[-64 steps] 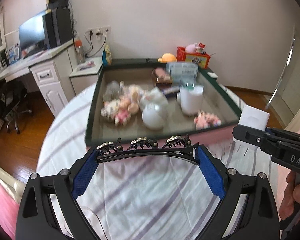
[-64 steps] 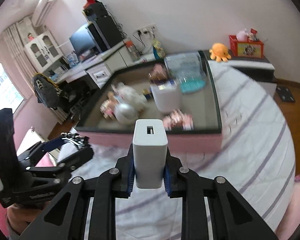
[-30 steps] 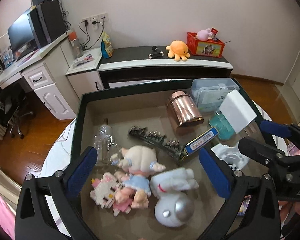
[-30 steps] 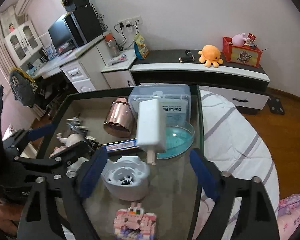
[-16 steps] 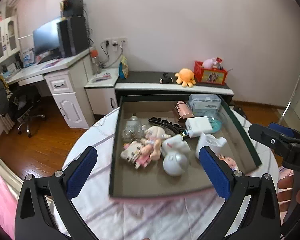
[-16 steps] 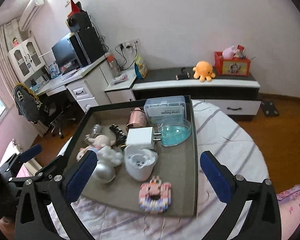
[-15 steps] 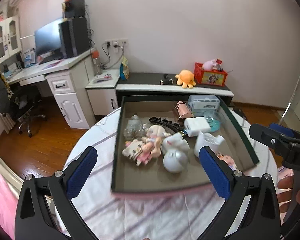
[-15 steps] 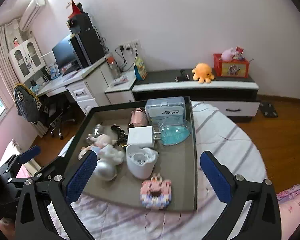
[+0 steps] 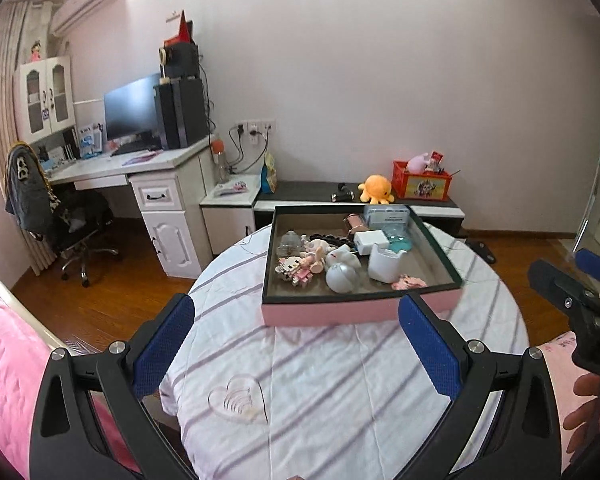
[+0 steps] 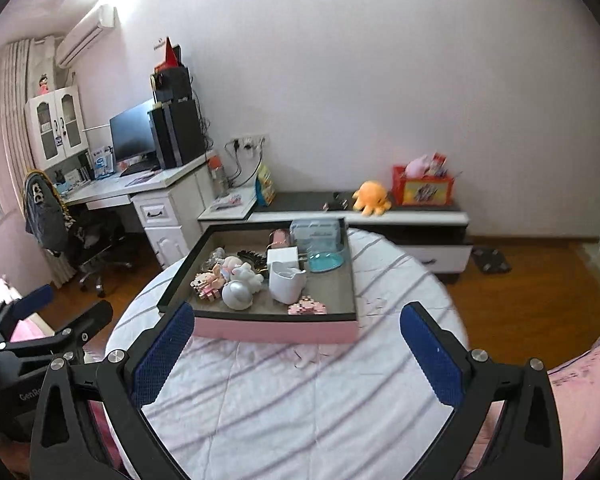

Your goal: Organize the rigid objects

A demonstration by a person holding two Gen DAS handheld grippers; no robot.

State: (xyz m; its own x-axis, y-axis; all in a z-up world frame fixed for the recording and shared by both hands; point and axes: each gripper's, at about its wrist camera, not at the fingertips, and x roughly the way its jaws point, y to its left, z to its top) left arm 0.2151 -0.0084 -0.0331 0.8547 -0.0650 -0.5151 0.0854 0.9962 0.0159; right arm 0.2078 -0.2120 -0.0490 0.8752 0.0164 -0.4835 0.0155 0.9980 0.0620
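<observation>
Both my claws are released and carry nothing: the left gripper (image 9: pixel 296 344) and the right gripper (image 10: pixel 296 350) stand spread wide over the striped tablecloth (image 9: pixel 340 380), well short of the tray (image 9: pixel 360 314).

The task's things all lie inside that tray. The white charger (image 9: pixel 369 242) rests across the hair clip (image 9: pixel 324 237) and against the blue dish (image 9: pixel 398 242), beside the white cup (image 9: pixel 384 266).

Risks as I judge them:
- The charger is perched, not flat; a nudge to the tray could tip it.
- The tray sits near the table's far edge; a push from my side could slide it on the cloth.
- The contents are crowded, so a careless reach could snag a neighbouring toy.
</observation>
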